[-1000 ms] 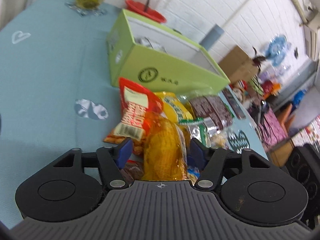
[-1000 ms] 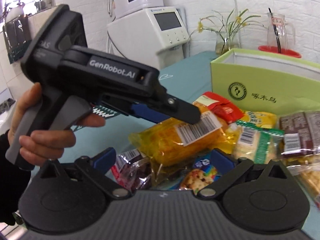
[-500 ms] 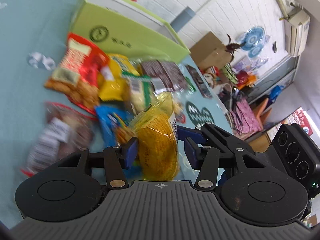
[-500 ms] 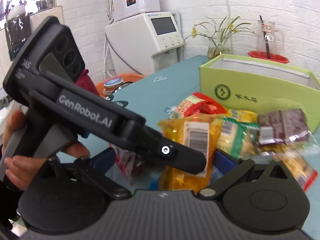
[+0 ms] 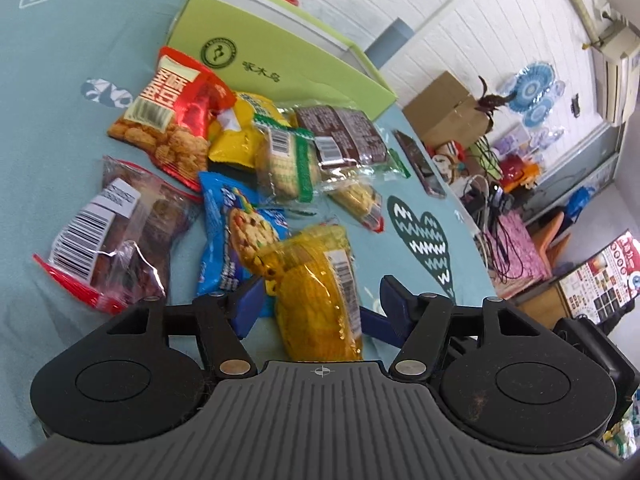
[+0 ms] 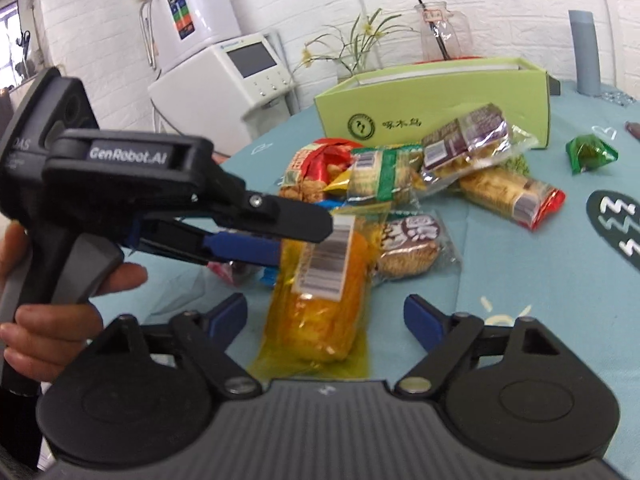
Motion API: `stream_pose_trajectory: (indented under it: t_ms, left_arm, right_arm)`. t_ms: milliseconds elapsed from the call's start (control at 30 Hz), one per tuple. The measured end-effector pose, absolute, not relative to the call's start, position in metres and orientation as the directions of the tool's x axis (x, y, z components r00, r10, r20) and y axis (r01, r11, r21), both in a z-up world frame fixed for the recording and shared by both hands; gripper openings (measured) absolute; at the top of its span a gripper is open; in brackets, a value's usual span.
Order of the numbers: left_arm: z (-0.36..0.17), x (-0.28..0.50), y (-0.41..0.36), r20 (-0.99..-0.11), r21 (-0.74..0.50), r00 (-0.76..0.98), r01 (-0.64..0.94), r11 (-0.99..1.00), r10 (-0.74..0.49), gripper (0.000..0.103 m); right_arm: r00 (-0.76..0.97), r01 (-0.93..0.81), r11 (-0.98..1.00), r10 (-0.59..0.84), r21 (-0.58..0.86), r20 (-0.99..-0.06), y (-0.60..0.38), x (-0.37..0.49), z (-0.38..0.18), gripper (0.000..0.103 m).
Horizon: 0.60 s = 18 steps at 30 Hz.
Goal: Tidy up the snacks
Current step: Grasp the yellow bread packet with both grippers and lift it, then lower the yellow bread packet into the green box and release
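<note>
A yellow-orange snack packet (image 5: 320,300) lies between the fingers of my left gripper (image 5: 320,304), whose jaws stand wider than the packet. In the right wrist view the same packet (image 6: 320,300) rests on the teal tablecloth, with the left gripper (image 6: 280,236) over its far end. My right gripper (image 6: 324,316) is open and empty, its fingers on either side of the packet's near end. A pile of snack packets (image 5: 248,148) lies beyond, in front of an open green box (image 5: 256,56).
A green wrapped candy (image 6: 590,154) lies apart at the right. A vase with flowers (image 6: 360,52), a glass jug (image 6: 440,32) and a grey cylinder (image 6: 584,52) stand behind the box. White appliances (image 6: 224,76) stand off the table's left edge.
The left gripper carried the yellow packet off the pile toward the near table edge, set it on the cloth and opened. The right gripper moved in around the packet's near end.
</note>
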<state>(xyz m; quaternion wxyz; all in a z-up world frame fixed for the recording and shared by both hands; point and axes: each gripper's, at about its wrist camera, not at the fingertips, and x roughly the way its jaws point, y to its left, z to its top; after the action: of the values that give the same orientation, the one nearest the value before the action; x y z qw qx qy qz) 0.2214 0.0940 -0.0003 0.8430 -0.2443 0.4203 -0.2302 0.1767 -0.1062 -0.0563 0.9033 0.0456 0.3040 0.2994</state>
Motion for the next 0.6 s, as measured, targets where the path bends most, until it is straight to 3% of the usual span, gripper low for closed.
stream_pose_trajectory:
  t_ms: [67, 100, 133, 167, 233, 400, 600]
  left_arm:
    - [-0.001, 0.22, 0.088, -0.613, -0.583, 0.533, 0.193, 0.789, -0.584, 0.046]
    - [-0.003, 0.221, 0.086, -0.622, -0.578, 0.526, 0.193, 0.793, -0.581, 0.039]
    - [-0.007, 0.221, 0.084, -0.629, -0.58, 0.512, 0.193, 0.791, -0.585, 0.031]
    - [-0.011, 0.22, 0.084, -0.636, -0.578, 0.506, 0.188, 0.794, -0.583, 0.017]
    - [-0.012, 0.216, 0.089, -0.609, -0.622, 0.496, 0.186, 0.761, -0.619, 0.013]
    - [0.018, 0.218, 0.092, -0.528, -0.641, 0.531, 0.262, 0.721, -0.663, 0.014]
    - [0.059, 0.278, 0.095, -0.489, -0.603, 0.594, 0.3, 0.739, -0.639, 0.015]
  right_arm:
    - [0.644, -0.521, 0.821, 0.557, 0.232, -0.525, -0.101, 0.177, -0.057, 0.085]
    - [0.646, -0.524, 0.822, 0.554, 0.221, -0.525, -0.098, 0.177, -0.058, 0.079]
    - [0.646, -0.528, 0.823, 0.549, 0.209, -0.531, -0.096, 0.179, -0.061, 0.059]
    - [0.654, -0.531, 0.825, 0.544, 0.195, -0.526, -0.096, 0.177, -0.061, 0.055]
    - [0.664, -0.534, 0.829, 0.533, 0.166, -0.525, -0.097, 0.171, -0.058, 0.048]
    - [0.698, -0.553, 0.825, 0.536, 0.117, -0.476, -0.101, 0.171, -0.027, 0.048]
    - [0.745, -0.564, 0.825, 0.521, 0.022, -0.418, -0.092, 0.229, 0.008, 0.048]
